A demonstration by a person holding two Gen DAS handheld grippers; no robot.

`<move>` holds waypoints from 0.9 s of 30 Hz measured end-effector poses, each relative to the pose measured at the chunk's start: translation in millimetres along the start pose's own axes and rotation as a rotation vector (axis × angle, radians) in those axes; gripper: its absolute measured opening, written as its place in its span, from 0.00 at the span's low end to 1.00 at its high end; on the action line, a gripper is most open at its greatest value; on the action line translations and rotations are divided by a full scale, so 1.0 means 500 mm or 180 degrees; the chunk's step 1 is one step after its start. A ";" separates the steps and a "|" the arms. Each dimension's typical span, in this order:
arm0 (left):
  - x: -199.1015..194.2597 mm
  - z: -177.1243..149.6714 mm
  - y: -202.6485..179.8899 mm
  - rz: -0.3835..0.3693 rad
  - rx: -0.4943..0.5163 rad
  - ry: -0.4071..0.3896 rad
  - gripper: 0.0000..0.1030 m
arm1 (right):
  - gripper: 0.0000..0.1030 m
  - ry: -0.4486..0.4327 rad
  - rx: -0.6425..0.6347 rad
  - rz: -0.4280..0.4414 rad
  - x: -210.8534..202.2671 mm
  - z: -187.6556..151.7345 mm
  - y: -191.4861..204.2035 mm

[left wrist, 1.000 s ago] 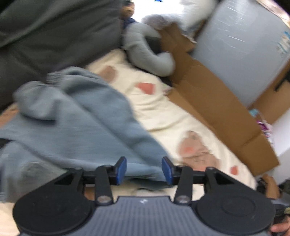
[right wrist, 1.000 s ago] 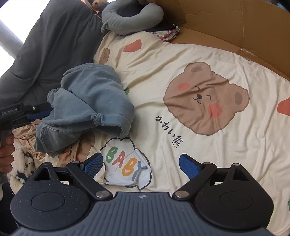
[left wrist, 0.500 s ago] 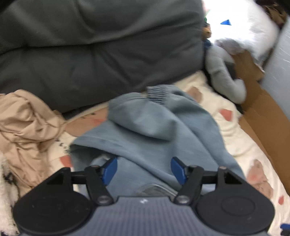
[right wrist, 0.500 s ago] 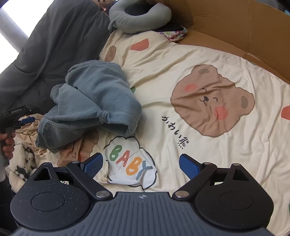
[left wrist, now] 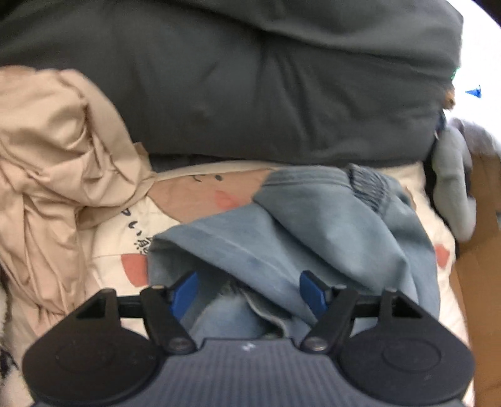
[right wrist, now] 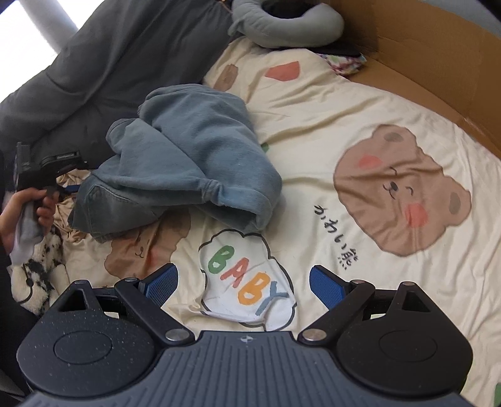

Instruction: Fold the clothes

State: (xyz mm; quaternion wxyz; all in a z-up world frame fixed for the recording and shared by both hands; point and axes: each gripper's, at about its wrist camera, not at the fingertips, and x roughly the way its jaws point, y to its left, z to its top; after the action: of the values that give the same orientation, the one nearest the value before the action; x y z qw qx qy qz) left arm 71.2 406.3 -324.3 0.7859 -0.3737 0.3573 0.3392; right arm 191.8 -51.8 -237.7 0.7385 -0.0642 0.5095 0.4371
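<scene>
One crumpled blue sweatshirt (right wrist: 200, 156) lies on the bed's cream bear-print sheet (right wrist: 360, 103), beside one dark grey duvet (left wrist: 250, 94). The left gripper (left wrist: 247, 289) has just been opening; its jaws stand wide over the sweatshirt's folds, pressing nothing. The right gripper (right wrist: 244, 281) gapes empty above the sheet. Only the left wrist view shows one beige garment (left wrist: 56, 150); only the right shows the person's hand (right wrist: 28, 203).

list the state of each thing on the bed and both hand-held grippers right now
blue sweatshirt: crumpled in a heap on the bear-print sheet, unfolded
jeans: bunched under the sweatshirt, unfolded
beige garment: crumpled against the dark grey duvet
grey neck pillow: lying at the head of the bed
left hand-held gripper: jaws have just been opening, fabric between them, not pinched
right hand-held gripper: open, empty, over the sheet
</scene>
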 end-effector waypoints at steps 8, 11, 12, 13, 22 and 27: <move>0.050 0.027 0.090 0.0044 -0.0632 -0.0006 0.67 | 0.91 0.0019 -0.0089 -0.0012 0.009 0.013 0.016; 0.062 0.038 0.110 0.0061 -0.0774 0.0009 0.64 | 0.91 0.0077 -0.0090 -0.0011 0.018 0.007 0.017; 0.064 0.041 0.114 0.0067 -0.0802 0.0011 0.63 | 0.91 0.0098 -0.0086 -0.0010 0.021 0.005 0.018; 0.065 0.045 0.115 0.0094 -0.0775 -0.0001 0.63 | 0.91 0.0114 -0.0087 -0.0012 0.023 0.003 0.019; 0.108 0.058 0.116 0.0102 -0.0205 0.0135 0.68 | 0.91 0.0169 -0.0083 -0.0029 0.030 -0.001 0.021; 0.141 0.050 0.125 0.0125 -0.0083 0.0238 0.73 | 0.91 0.0232 -0.0110 -0.0073 0.032 -0.006 0.018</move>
State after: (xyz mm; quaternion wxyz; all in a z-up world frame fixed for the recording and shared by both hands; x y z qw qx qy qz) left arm 65.3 476.3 -391.8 0.7602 -0.3893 0.3892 0.3450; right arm 184.7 -38.7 -249.1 0.7231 -0.0986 0.5277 0.4346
